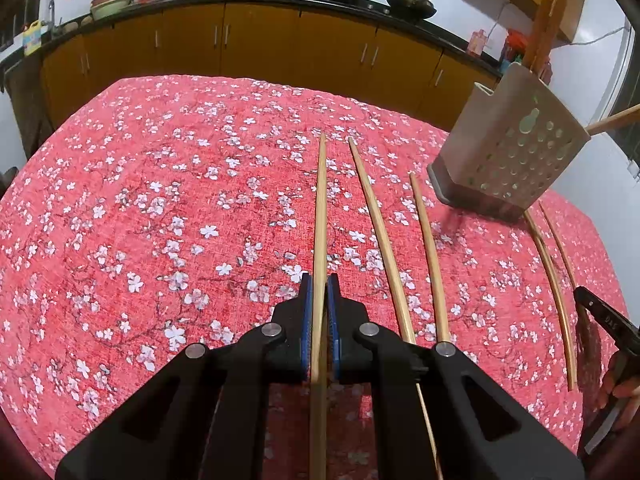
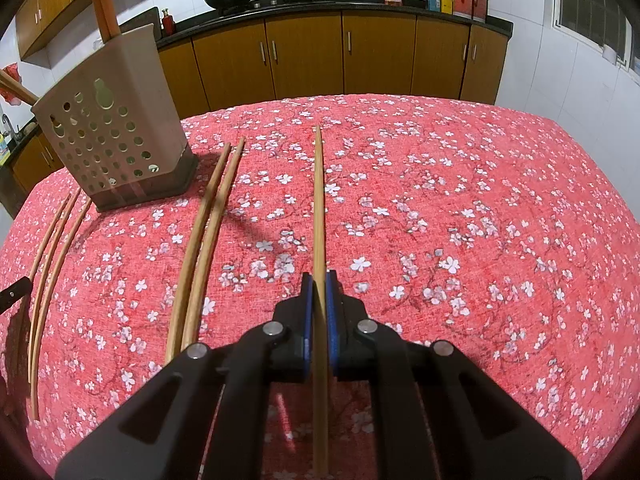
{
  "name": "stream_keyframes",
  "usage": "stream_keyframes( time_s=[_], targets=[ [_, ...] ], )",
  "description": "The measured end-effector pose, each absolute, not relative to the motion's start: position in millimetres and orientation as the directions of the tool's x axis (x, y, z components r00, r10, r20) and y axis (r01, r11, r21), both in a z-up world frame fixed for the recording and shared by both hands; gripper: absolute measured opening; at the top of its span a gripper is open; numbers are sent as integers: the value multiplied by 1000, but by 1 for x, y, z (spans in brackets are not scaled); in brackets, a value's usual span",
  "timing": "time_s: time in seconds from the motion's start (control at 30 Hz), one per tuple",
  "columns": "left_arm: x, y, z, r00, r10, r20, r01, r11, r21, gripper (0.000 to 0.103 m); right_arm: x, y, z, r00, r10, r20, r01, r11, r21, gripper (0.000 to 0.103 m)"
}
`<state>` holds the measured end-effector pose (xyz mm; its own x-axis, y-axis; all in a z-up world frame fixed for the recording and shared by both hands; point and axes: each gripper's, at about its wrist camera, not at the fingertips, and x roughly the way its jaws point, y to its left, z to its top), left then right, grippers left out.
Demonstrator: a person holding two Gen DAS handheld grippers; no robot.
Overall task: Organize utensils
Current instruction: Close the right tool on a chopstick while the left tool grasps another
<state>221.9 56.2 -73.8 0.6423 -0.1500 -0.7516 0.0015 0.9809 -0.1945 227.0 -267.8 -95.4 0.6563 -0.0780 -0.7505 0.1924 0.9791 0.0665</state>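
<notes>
Two grippers, left gripper [image 1: 319, 280] and right gripper [image 2: 319, 278], each clamped on a chopstick [image 1: 321, 208] [image 2: 319, 200], floral red tablecloth [image 1: 160, 200], yellow cabinets [image 1: 260, 40], holder [image 1: 512, 148] contents hidden

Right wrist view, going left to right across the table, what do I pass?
Three loose chopsticks → utensil holder → chopstick pair → single chopstick held in the right gripper.
</notes>
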Motion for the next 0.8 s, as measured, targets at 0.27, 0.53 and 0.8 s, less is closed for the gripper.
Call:
stream_keyframes(
  time_s=[0.27,0.53,0.8],
  targets=[
    [220,59,-73,643,-159,-749,-3,978,-210,9,227,-268,-95,656,-78,-751,193,979,66,8],
    [206,51,-71,641,-112,-759,-8,988,-152,9,217,-263,-96,655,-75,-752,189,980,67,9],
    [204,50,-70,641,-90,-762,-9,992,-125,8,215,-265,-96,658,-64,-750,189,978,83,8]
  ],
)
